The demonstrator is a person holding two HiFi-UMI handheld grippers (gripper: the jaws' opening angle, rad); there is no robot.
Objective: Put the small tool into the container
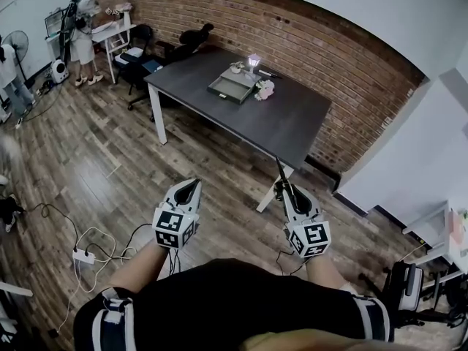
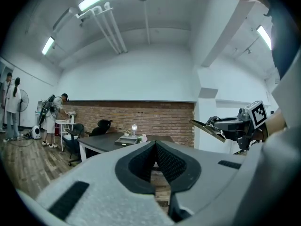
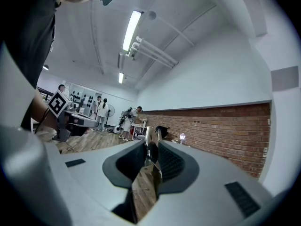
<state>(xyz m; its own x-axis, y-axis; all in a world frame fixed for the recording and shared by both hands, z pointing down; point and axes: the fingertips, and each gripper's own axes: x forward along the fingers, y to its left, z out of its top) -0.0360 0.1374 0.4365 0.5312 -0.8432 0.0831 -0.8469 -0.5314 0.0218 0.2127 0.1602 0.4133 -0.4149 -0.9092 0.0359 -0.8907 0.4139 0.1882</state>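
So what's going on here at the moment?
A person stands on the wooden floor, well back from the dark table, with a gripper in each hand. The right gripper is clamped on a thin small tool that sticks out ahead of it. The left gripper is shut and empty. The grey container sits on the table, not yet reached.

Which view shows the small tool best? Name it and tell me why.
The right gripper view: the small tool sits close up, clamped between the jaws of the right gripper. The head view shows only a thin dark stick poking toward the table. The left gripper view catches it small, from the side.
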